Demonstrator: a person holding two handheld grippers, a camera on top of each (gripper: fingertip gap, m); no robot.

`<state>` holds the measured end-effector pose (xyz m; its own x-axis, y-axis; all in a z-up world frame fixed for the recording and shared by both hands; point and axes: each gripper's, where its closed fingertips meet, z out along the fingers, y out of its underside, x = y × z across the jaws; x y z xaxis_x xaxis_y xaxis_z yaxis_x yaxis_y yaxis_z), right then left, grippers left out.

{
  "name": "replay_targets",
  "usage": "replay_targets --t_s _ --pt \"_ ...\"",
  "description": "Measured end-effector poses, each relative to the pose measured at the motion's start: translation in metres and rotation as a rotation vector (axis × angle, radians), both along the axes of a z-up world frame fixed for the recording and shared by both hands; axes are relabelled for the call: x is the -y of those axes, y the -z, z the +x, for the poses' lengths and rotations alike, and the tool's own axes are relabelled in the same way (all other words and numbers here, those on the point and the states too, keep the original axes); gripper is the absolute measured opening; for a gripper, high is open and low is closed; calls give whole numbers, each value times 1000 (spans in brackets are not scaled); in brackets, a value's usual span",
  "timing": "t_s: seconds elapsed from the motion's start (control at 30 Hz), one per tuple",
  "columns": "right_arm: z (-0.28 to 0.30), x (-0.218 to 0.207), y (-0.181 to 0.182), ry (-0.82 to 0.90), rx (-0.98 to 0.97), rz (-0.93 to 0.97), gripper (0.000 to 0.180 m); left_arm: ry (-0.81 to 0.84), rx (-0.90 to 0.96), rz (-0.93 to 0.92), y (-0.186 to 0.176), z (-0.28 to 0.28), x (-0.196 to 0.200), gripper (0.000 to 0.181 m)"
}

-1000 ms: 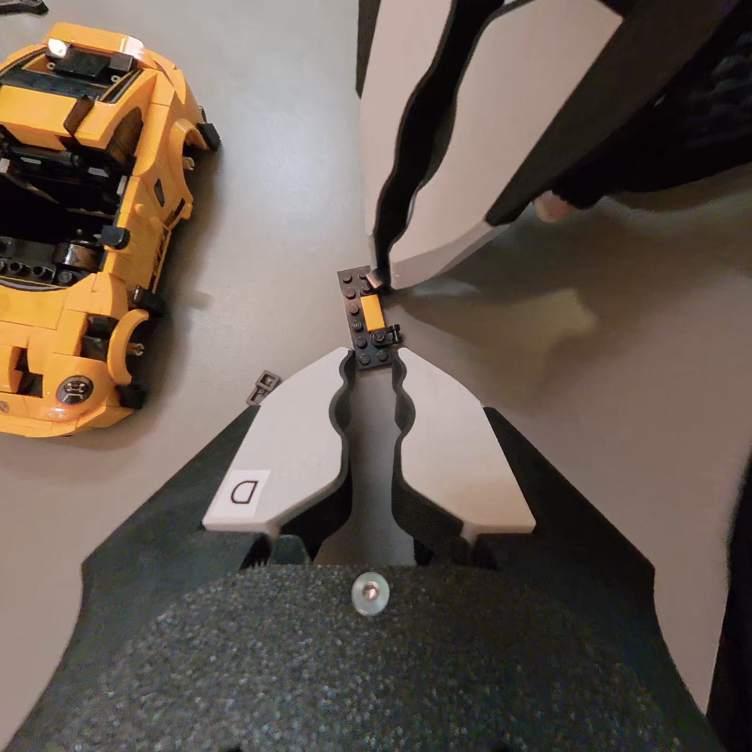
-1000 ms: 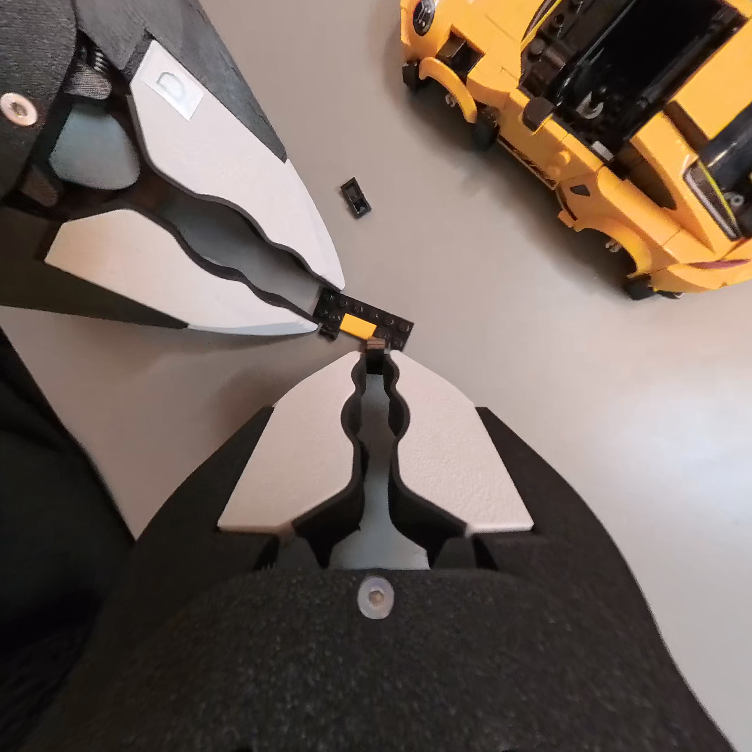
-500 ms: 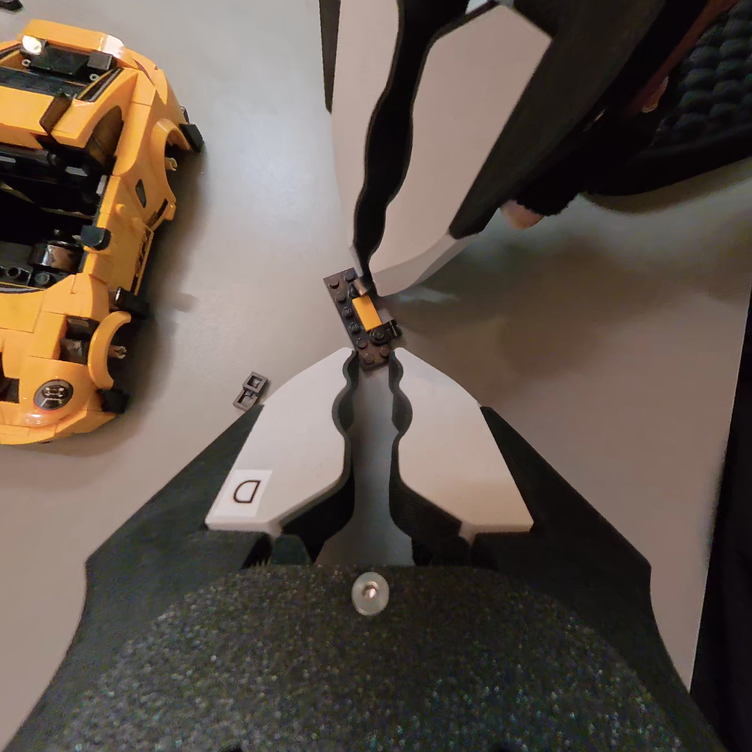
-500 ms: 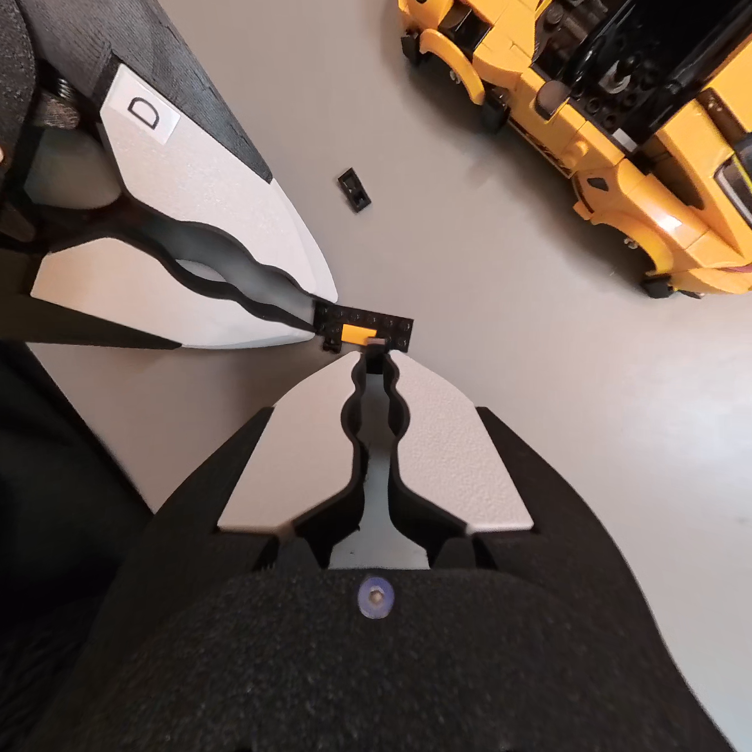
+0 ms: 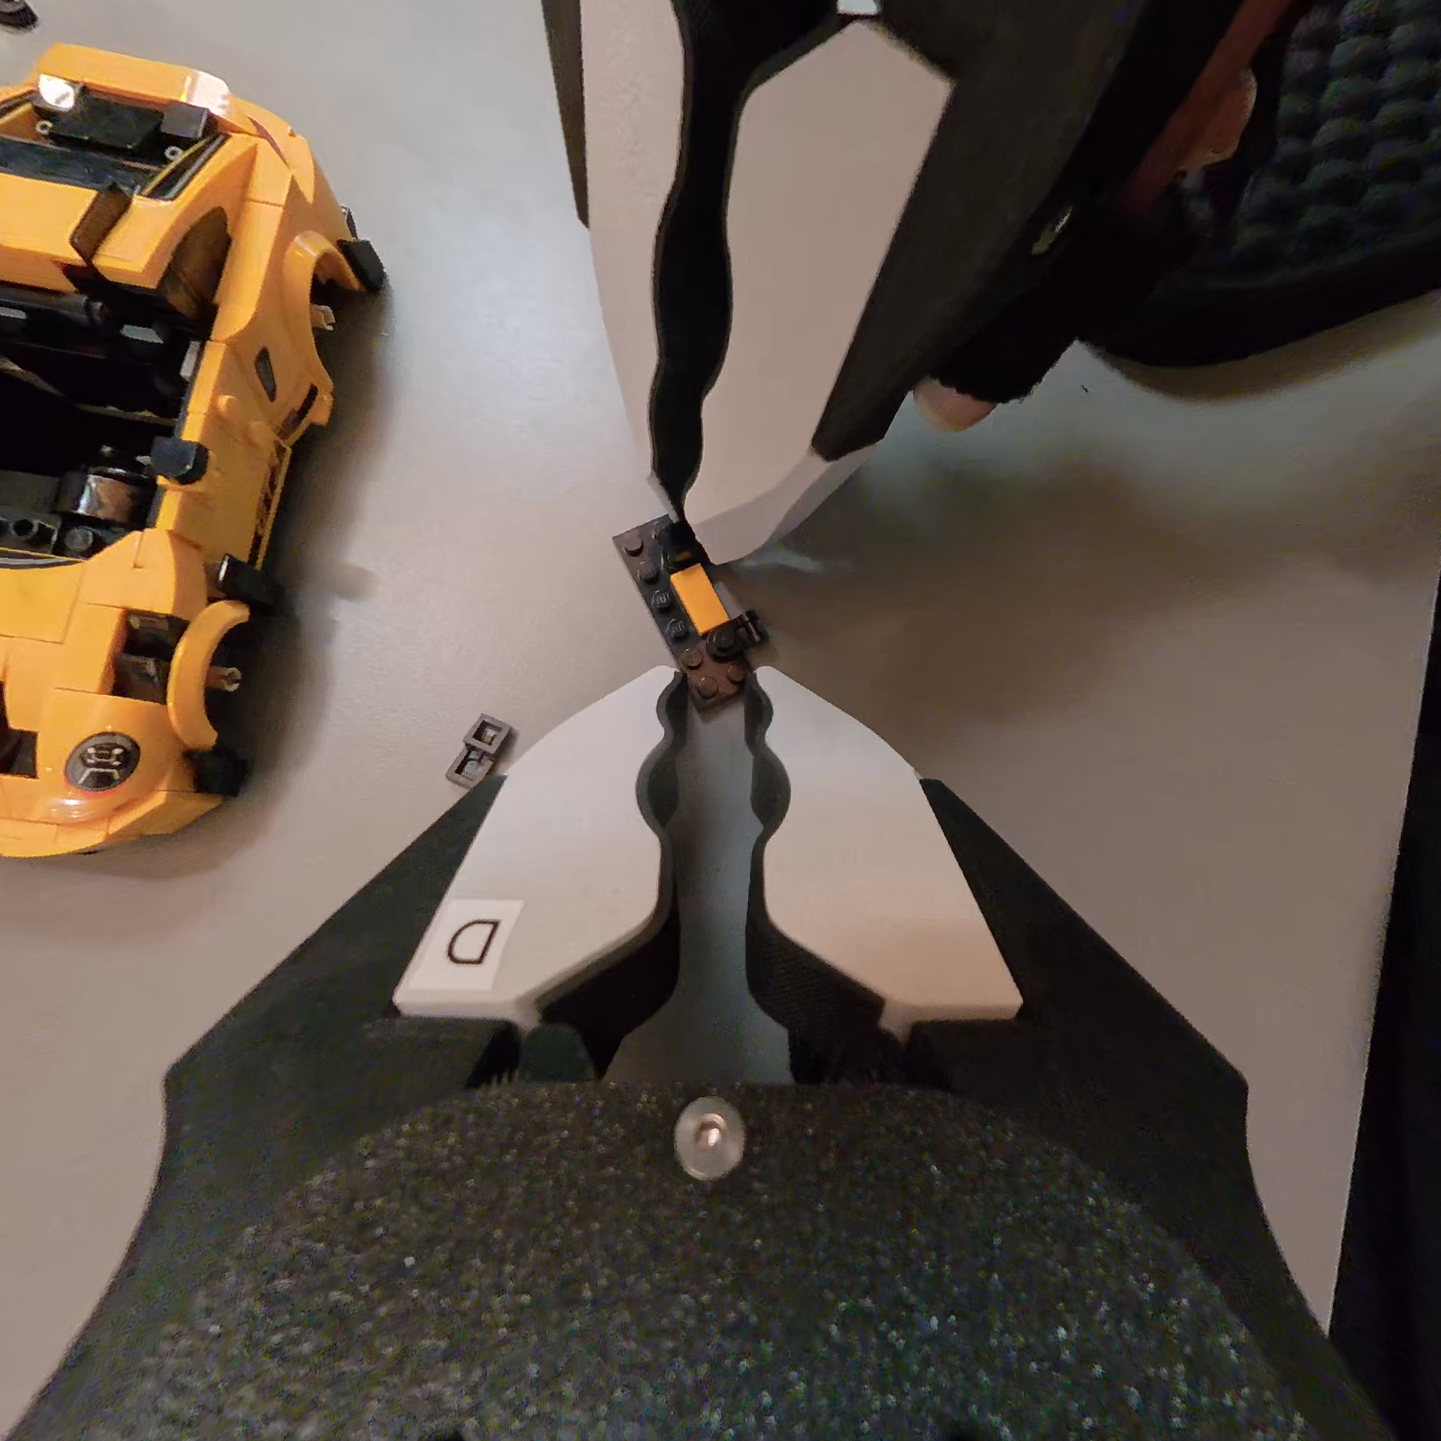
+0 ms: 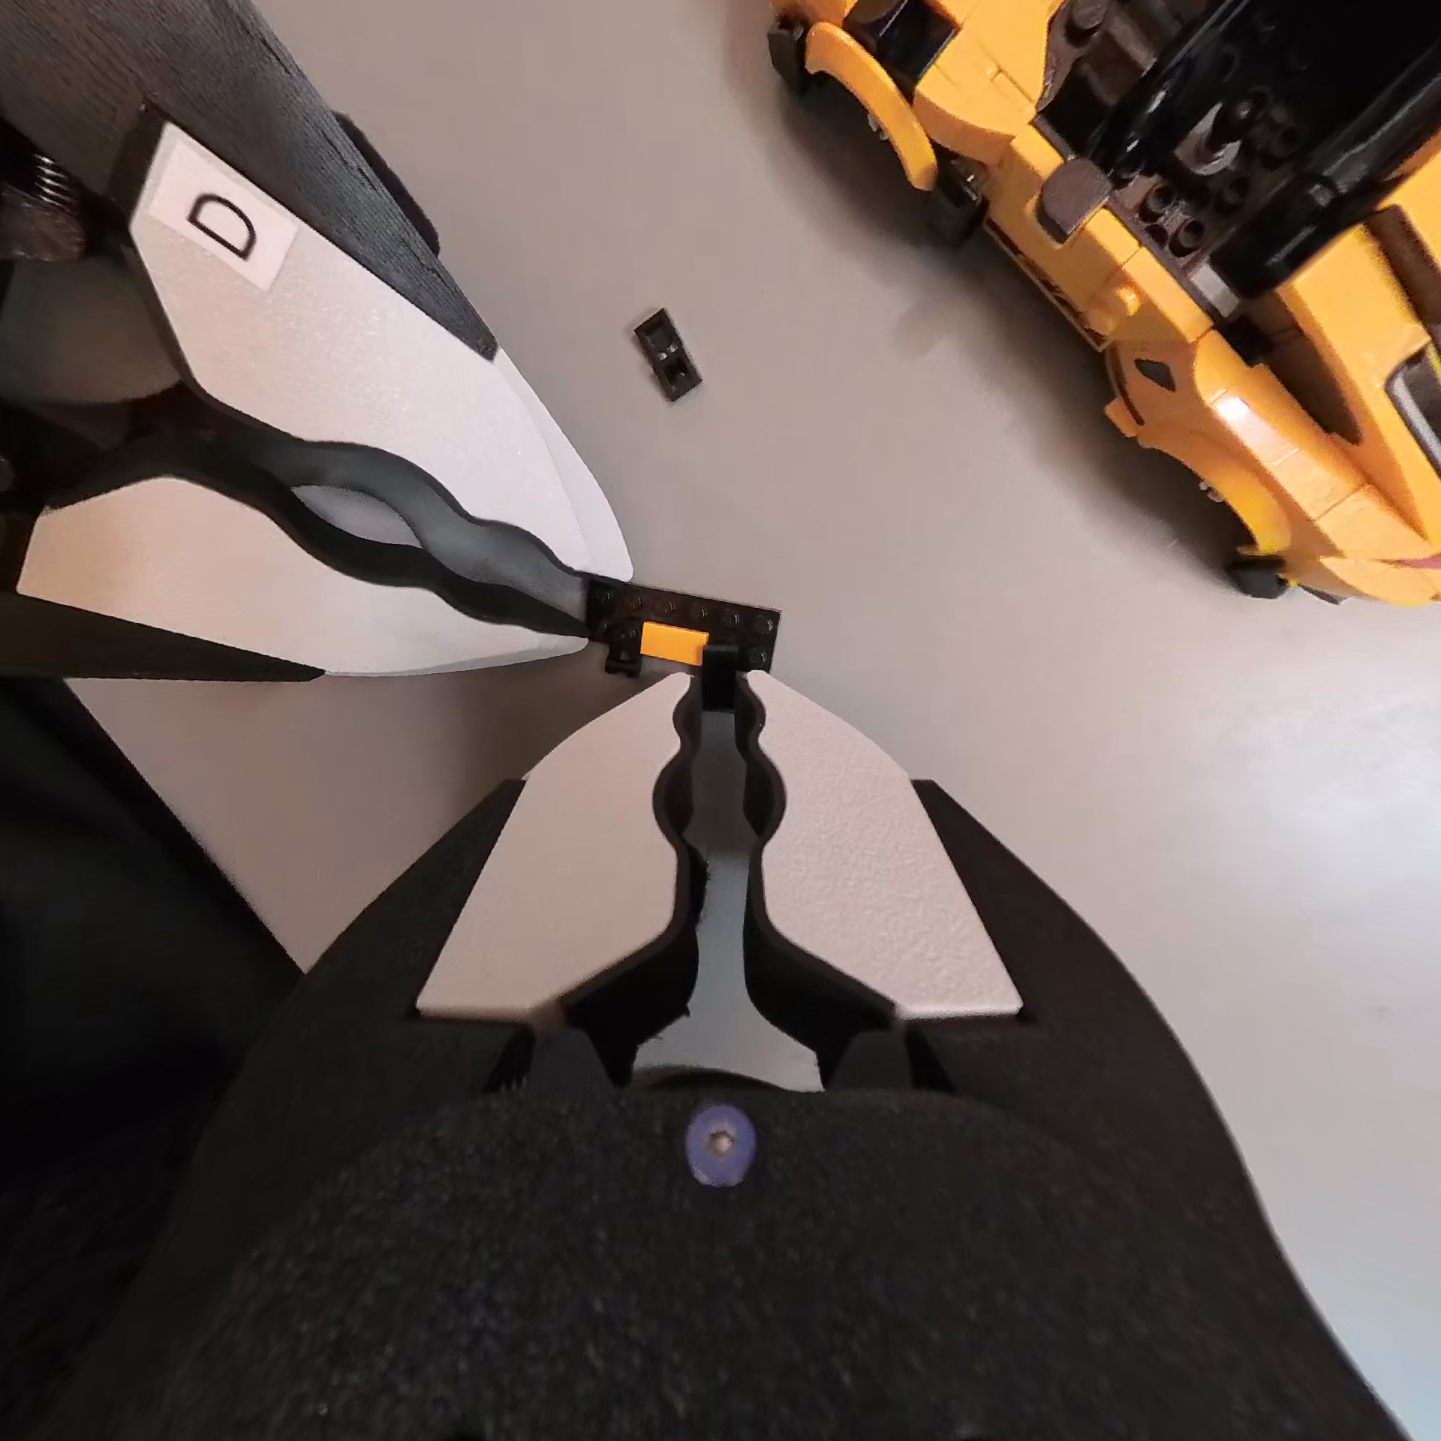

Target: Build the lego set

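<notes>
Beside the yellow-and-black brick-built sports car [image 5: 132, 437], above the grey worktop [image 6: 1014, 780], the long black studded plate [image 5: 686, 616] is pinched at one end by the nearly closed left tongs [image 5: 713, 686]. The right tongs [image 6: 717, 690], likewise nearly closed, grip a small black piece [image 6: 717, 677] at the plate's other end. Pressing it squarely down while the left steadies seems wise. The plate carries a smooth orange tile [image 5: 695, 596]; a loose small black piece [image 6: 667, 365] lies between plate and car.
</notes>
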<state>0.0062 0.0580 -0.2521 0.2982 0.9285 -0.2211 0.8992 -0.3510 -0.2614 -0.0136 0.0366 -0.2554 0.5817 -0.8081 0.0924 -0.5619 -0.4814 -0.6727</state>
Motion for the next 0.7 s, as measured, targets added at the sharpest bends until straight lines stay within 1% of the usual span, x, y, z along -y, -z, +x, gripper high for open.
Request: replay_targets --t_s 0.27,0.4,0.7 --pt "0 1 0 -35 46 -1 8 12 -10 4 0 0 2 14" --pt "0 3 1 -40 47 -5 11 17 -12 4 0 1 3 15" --pt "-3 1 -2 -27 27 5 8 21 -15 3 1 1 3 15"
